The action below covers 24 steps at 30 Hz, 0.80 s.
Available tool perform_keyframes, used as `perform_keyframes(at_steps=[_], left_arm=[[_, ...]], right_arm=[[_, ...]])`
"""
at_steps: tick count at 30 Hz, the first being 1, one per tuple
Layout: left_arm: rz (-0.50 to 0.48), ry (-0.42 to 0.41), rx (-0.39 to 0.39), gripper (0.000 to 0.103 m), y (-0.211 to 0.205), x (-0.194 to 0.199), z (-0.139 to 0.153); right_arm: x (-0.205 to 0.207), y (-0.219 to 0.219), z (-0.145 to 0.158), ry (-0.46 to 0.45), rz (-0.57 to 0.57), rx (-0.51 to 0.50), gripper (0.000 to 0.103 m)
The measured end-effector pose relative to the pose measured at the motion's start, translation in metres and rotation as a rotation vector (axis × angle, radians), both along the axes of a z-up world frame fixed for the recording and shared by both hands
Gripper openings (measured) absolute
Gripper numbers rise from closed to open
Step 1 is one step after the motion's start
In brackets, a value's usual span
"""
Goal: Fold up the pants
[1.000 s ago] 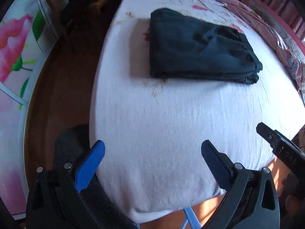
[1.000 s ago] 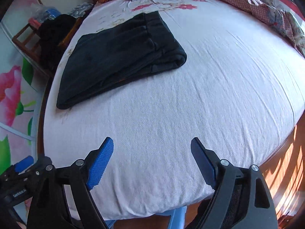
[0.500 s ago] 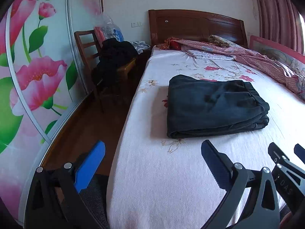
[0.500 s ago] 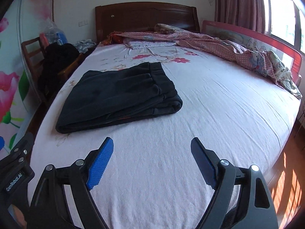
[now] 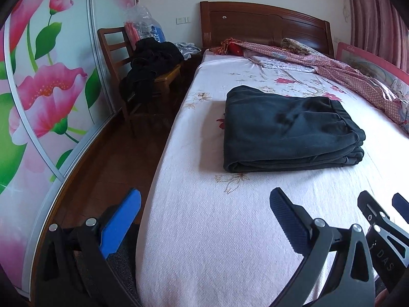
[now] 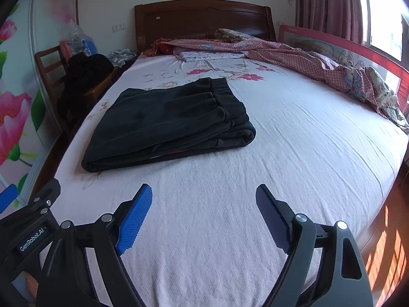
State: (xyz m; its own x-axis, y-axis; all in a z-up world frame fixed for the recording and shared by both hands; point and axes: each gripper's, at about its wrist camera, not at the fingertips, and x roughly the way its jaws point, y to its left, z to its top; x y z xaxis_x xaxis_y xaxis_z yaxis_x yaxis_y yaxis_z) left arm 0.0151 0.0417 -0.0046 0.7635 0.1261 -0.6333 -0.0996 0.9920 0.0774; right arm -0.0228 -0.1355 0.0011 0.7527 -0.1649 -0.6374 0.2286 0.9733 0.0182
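The black pants (image 5: 288, 130) lie folded into a flat rectangle on the pink floral bed sheet (image 5: 217, 230); they also show in the right wrist view (image 6: 168, 122), left of the bed's middle. My left gripper (image 5: 204, 204) is open and empty, held near the bed's foot at its left edge, well short of the pants. My right gripper (image 6: 204, 204) is open and empty, over the foot of the bed, apart from the pants. The right gripper's body (image 5: 383, 230) shows at the left view's lower right.
A wooden chair (image 5: 143, 76) piled with dark clothes stands left of the bed. A rumpled checked blanket (image 6: 306, 58) lies along the bed's right side by a red rail (image 6: 358, 51). A wooden headboard (image 6: 204, 20) is at the far end. A floral wardrobe door (image 5: 38, 102) is at left.
Both grippers have tilted up from looking down at the bed to looking level along it, and pulled back a little. The pants have not moved. Both stay open.
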Motion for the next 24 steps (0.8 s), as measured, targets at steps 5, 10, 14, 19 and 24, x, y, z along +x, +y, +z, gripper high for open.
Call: perform_keyframes(at_steps=[5, 10, 14, 19, 24], left_arm=[[-0.006, 0.021, -0.004, 0.101, -0.0015, 0.002, -0.0033], [-0.01, 0.027, -0.007, 0.101, -0.0019, 0.0027, -0.0038], [-0.013, 0.031, -0.011, 0.101, -0.0021, 0.0031, -0.0041], [-0.013, 0.035, -0.014, 0.101, -0.002, 0.0038, -0.0042], [-0.016, 0.042, -0.013, 0.101, -0.0037, 0.0041, -0.0055]], right_arm=[[0.0001, -0.0033, -0.0022, 0.01, -0.011, 0.016, 0.082], [-0.0004, -0.0021, -0.003, 0.014, -0.006, 0.018, 0.082], [-0.0004, 0.0, -0.0029, 0.016, 0.0, 0.014, 0.082], [-0.0007, 0.0, -0.0027, 0.018, 0.001, 0.014, 0.082], [-0.0003, -0.0007, -0.0028, 0.021, 0.004, 0.017, 0.082]])
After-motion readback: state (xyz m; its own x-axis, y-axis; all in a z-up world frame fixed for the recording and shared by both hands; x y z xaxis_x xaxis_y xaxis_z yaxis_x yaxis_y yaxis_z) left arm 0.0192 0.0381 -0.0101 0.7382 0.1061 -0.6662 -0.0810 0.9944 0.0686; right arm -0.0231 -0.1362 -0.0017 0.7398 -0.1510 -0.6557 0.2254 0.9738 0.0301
